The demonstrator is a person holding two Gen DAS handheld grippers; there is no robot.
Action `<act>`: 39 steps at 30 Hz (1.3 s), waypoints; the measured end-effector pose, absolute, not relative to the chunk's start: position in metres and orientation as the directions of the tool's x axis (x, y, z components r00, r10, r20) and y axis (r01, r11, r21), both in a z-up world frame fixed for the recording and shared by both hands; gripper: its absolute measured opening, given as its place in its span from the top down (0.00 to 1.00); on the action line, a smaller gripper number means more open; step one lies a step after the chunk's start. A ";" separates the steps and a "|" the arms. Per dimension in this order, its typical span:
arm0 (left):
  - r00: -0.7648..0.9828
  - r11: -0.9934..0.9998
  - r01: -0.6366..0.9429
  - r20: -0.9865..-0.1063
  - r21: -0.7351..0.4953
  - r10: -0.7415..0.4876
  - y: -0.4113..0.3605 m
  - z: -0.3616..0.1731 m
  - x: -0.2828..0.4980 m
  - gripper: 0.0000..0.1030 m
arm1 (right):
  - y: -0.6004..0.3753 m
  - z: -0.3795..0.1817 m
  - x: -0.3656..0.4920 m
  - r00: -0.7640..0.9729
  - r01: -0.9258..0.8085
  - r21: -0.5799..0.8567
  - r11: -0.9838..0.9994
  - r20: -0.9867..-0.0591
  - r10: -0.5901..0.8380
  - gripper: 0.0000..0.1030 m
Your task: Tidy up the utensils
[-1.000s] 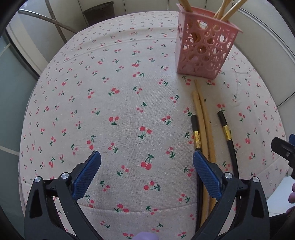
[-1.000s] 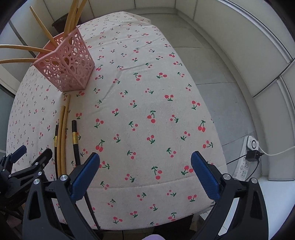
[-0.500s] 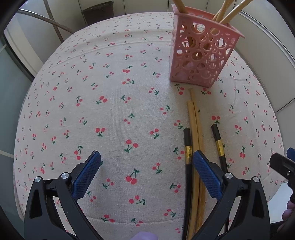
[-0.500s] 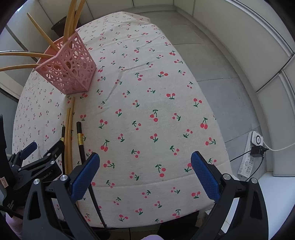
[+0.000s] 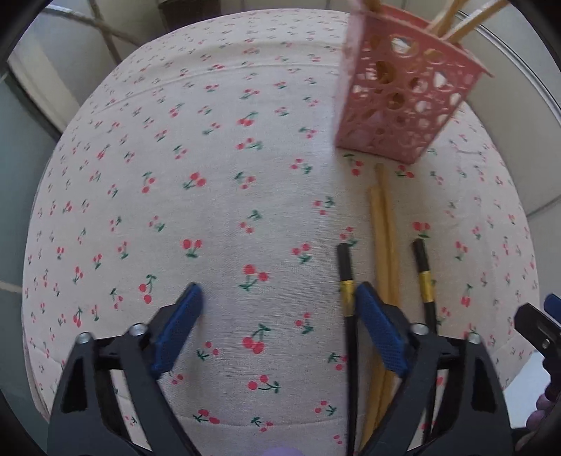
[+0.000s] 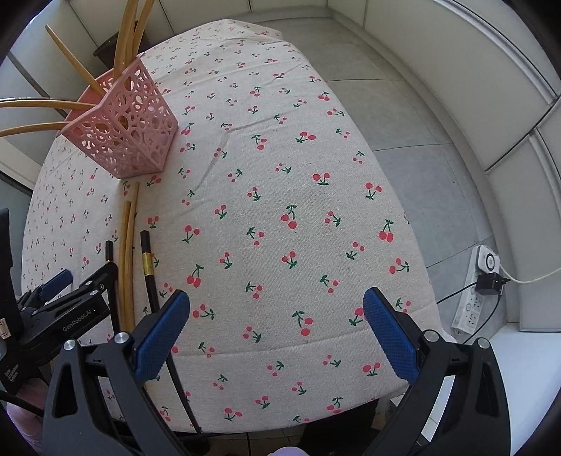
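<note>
A pink perforated holder [image 5: 403, 101] stands on the cherry-print tablecloth with several wooden chopsticks in it; it also shows in the right wrist view [image 6: 122, 136]. In front of it lie two wooden chopsticks [image 5: 382, 238] between two black chopsticks with gold bands [image 5: 345, 280] [image 5: 424, 280]; they show in the right wrist view too [image 6: 128, 245] [image 6: 147, 259]. My left gripper [image 5: 278, 315] is open and empty, its right finger beside the left black chopstick. My right gripper [image 6: 277, 319] is open and empty over bare cloth, to the right of the chopsticks.
The left gripper shows at the left edge of the right wrist view [image 6: 66, 305]. The table's front edge [image 6: 280, 350] is close below my right gripper. A power strip with a plug [image 6: 480, 291] lies on the floor to the right. A dark bin [image 5: 189, 14] stands beyond the table.
My left gripper has moved forward and right toward the holder and chopsticks; its view is blurred by motion. My right gripper has moved forward slightly. Both stay open.
</note>
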State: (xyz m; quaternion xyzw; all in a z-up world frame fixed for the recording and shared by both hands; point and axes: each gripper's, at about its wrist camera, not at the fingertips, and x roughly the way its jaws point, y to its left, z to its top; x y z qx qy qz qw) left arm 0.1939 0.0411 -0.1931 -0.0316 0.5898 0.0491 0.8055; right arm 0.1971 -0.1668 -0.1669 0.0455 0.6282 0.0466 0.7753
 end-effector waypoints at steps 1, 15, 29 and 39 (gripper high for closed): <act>0.306 0.996 -0.087 -0.952 0.001 0.028 0.036 -0.191 0.194 0.42 | -0.167 -0.167 0.197 0.206 -0.014 0.129 0.992 -0.970 0.129 0.07; 0.314 0.999 -0.047 -0.949 0.016 0.030 0.042 -0.186 0.193 0.94 | -0.138 -0.170 0.202 0.192 -0.064 0.117 0.991 -0.973 0.127 0.07; 0.359 0.978 -0.207 -0.931 -0.016 0.061 0.093 -0.159 0.178 0.94 | -0.089 -0.178 0.213 0.175 -0.134 0.101 0.986 -0.977 0.124 0.07; 0.415 0.977 -0.210 -0.908 -0.035 0.057 0.094 -0.135 0.165 0.94 | -0.064 -0.189 0.226 0.175 -0.139 0.064 0.988 -0.981 0.088 0.07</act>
